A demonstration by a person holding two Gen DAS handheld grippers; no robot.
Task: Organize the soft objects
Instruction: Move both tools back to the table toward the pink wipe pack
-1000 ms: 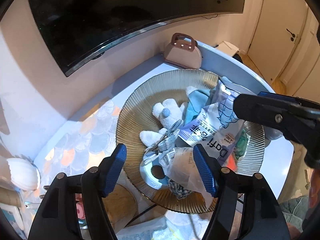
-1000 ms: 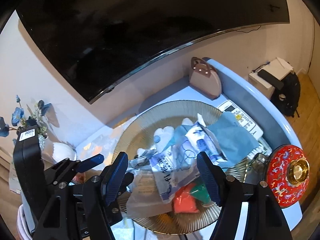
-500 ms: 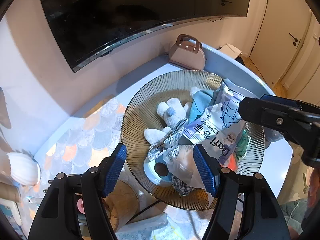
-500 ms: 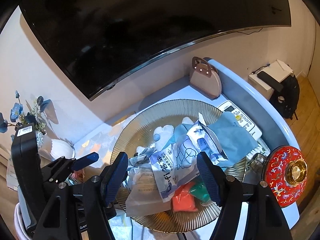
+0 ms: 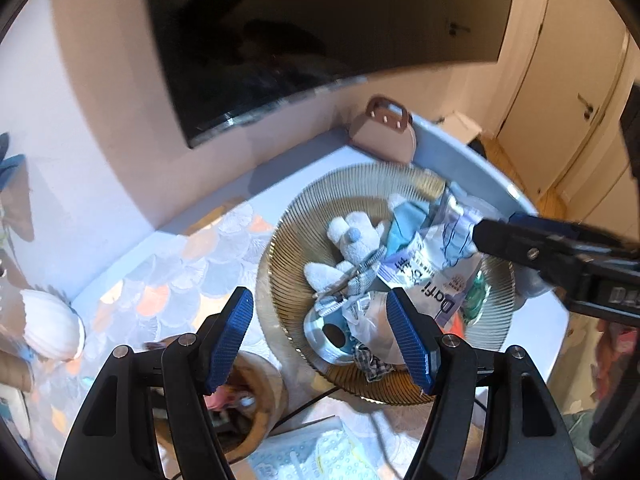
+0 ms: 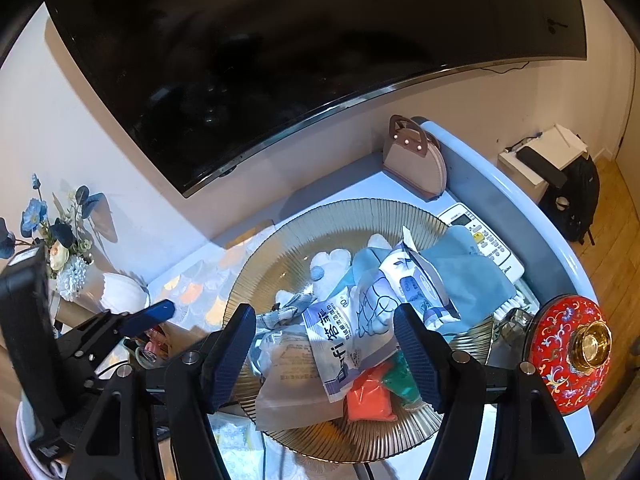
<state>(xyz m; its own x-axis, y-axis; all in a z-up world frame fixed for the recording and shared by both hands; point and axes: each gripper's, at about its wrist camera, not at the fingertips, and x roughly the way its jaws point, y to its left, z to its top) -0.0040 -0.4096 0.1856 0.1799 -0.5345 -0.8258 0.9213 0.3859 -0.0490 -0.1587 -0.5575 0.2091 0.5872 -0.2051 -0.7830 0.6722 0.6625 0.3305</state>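
Both tools are held above the ribbed glass bowl [image 6: 280,248] on the table [image 5: 224,216], angled downward. The left tool [image 5: 320,338] is spread wide, nothing gripped; the right tool [image 6: 324,354] likewise (jaws apart, empty). A white plush toy [image 5: 354,236], a Dafi packet [image 6: 348,340] and a blue cloth [image 6: 464,276] are piled in the bowl.

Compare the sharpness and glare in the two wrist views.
Left wrist view: motion-blurred, most at the edges, with the shell and handbag smeared; the left claw stays crisp. Right wrist view: sharp throughout, print on the packet readable. Both: fisheye bends the TV edge; warm light patches glare on the tabletop.
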